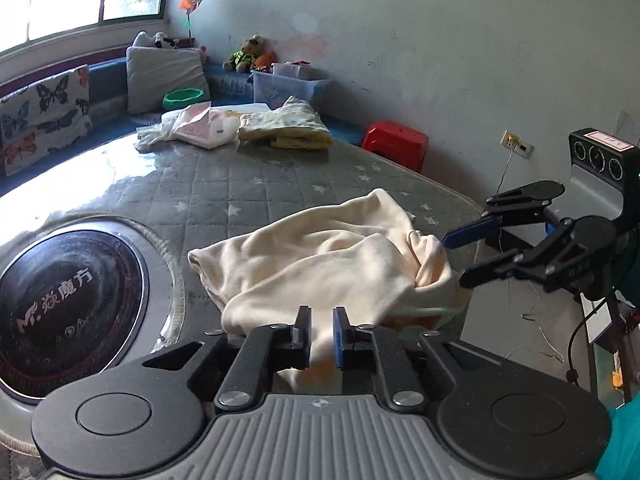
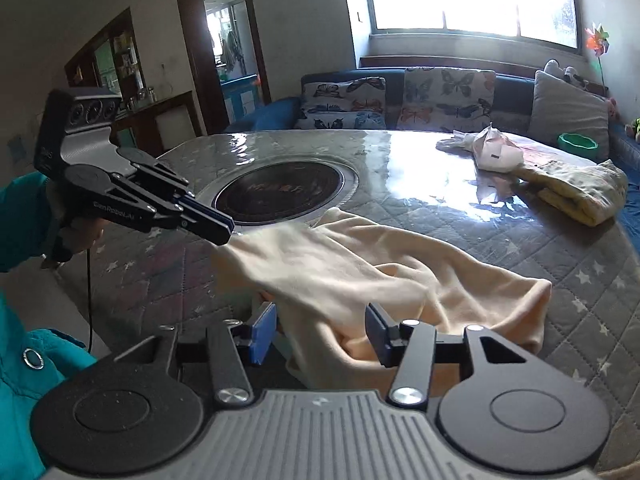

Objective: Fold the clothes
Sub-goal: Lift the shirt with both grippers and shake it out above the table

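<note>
Table: you are working at a grey quilted, star-printed table (image 2: 580, 280) with a round black cooktop (image 2: 280, 196) sunk into its middle; its shiny cover is catching the window glare.
Done pile: a folded yellow-green garment (image 1: 286, 128) and a pale pink-and-white bundle (image 1: 196, 126) are lying together near the table's far edge, well apart from your hands; you appear to be finished with those.
Current garment: the cream-coloured soft cloth (image 1: 320, 264) is lying rumpled at the near edge, beside the cooktop, one end lifting off the surface. No crease is showing yet, so this piece is only starting.
Left gripper (image 1: 322, 336): its jaws are standing nearly together, pinching the cloth's near corner, which is stretching taut from it in the right wrist view.
Right gripper (image 2: 320, 336): its jaws are standing spread, with bunched cloth lying between them; the pads are not pressing on it.
Remaining: you are still needing a firm right-hand hold, then spreading, folding and moving it to the pile.
</note>
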`<action>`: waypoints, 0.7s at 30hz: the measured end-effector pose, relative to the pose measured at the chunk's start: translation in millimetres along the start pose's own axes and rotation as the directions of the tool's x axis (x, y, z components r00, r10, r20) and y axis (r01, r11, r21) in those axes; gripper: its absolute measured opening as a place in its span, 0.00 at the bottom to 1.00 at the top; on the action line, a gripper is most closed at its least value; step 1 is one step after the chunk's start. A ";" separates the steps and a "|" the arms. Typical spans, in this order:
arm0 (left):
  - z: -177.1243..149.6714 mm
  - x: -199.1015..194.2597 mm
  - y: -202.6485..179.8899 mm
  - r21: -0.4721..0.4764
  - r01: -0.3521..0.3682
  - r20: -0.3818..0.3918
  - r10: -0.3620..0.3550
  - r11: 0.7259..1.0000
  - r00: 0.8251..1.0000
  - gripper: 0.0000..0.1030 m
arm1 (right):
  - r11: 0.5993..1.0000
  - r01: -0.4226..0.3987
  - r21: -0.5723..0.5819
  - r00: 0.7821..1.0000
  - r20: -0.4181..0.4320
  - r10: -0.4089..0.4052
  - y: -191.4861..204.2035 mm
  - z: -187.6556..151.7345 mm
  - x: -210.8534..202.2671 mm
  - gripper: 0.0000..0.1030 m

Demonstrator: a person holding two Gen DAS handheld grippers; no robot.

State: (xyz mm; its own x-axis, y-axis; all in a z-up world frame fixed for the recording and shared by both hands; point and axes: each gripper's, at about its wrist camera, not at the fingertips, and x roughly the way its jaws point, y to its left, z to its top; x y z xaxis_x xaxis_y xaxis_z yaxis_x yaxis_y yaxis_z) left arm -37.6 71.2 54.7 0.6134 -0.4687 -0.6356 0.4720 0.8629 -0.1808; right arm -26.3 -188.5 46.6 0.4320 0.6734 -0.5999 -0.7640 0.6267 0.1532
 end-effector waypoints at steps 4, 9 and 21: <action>12.2 2.0 14.7 -0.035 -0.062 0.042 0.064 0.997 0.997 0.21 | 0.996 0.080 0.037 0.996 0.037 -0.082 -20.0 10.2 -5.4 0.54; 30.7 33.8 45.8 -0.108 -0.155 0.042 0.160 0.982 0.986 0.34 | 0.960 0.225 0.166 0.972 0.028 -0.233 -70.4 16.1 13.0 0.56; 38.8 108.9 75.8 -0.128 -0.185 -0.052 0.180 0.974 0.982 0.52 | 0.878 0.347 0.329 0.937 -0.093 -0.336 -152.7 9.4 70.4 0.55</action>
State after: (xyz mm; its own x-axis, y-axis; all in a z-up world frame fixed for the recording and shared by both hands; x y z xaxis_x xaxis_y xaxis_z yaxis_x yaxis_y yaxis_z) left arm 89.6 78.2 0.9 0.6547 -0.2951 -0.6959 0.2651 0.9518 -0.1542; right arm 125.3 -233.1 -11.7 0.6170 0.3841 -0.6868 -0.3634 0.9132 0.1842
